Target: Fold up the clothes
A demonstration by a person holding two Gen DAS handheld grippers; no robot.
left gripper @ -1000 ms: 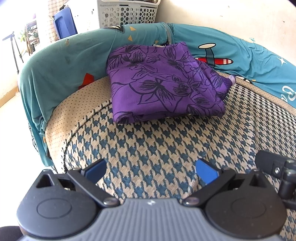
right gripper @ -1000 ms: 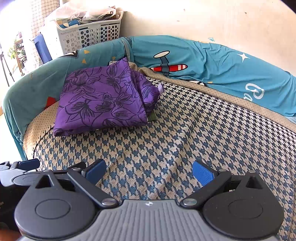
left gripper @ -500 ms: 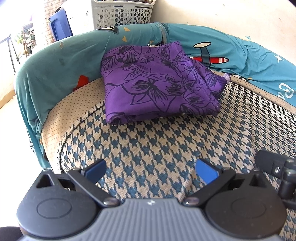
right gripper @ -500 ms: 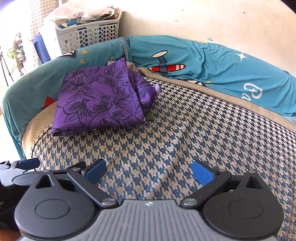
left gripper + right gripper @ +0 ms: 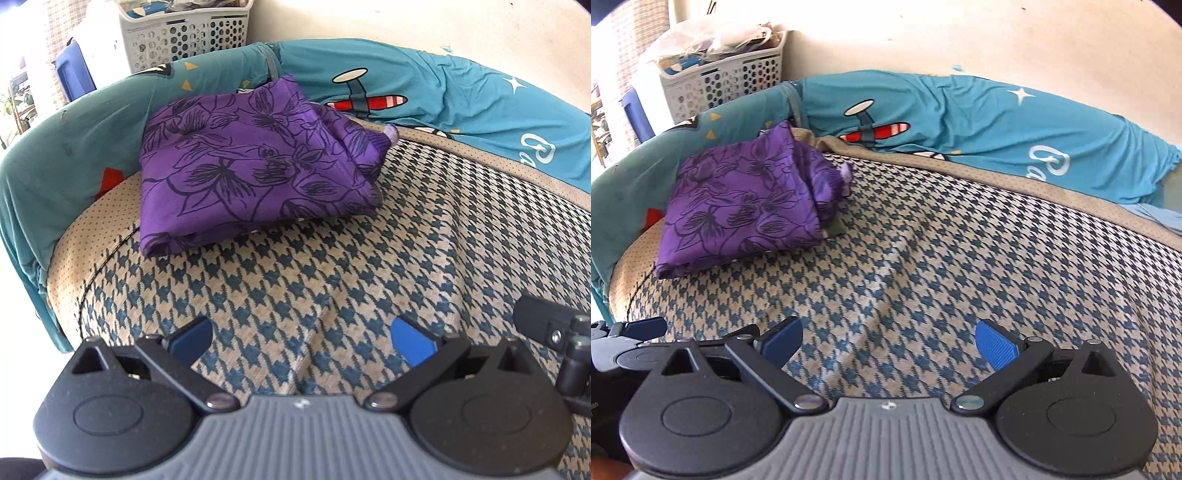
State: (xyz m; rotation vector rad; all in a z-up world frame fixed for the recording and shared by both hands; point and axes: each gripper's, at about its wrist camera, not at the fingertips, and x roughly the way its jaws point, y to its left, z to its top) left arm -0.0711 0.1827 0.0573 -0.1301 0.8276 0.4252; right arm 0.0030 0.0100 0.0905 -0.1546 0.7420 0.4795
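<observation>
A purple cloth with a black flower print (image 5: 255, 166) lies folded into a flat pile at the far left corner of the houndstooth sofa seat (image 5: 332, 280). The same folded cloth (image 5: 746, 206) shows at the left in the right wrist view. My left gripper (image 5: 301, 338) hovers open over the seat in front of the cloth, with nothing between its blue pads. My right gripper (image 5: 888, 341) is open too, beside the left one and farther right over bare seat. Neither touches the cloth.
Teal covers with a plane print (image 5: 406, 92) drape the sofa back and left arm (image 5: 62, 158). A white laundry basket (image 5: 184, 33) full of things stands behind the sofa, beside a blue box (image 5: 72, 75). The seat (image 5: 960, 266) stretches on to the right.
Both cameras have swung: the folded cloth has shifted right in the left wrist view and left and lower in the right wrist view. The cloth itself lies as before; both grippers stay open.
</observation>
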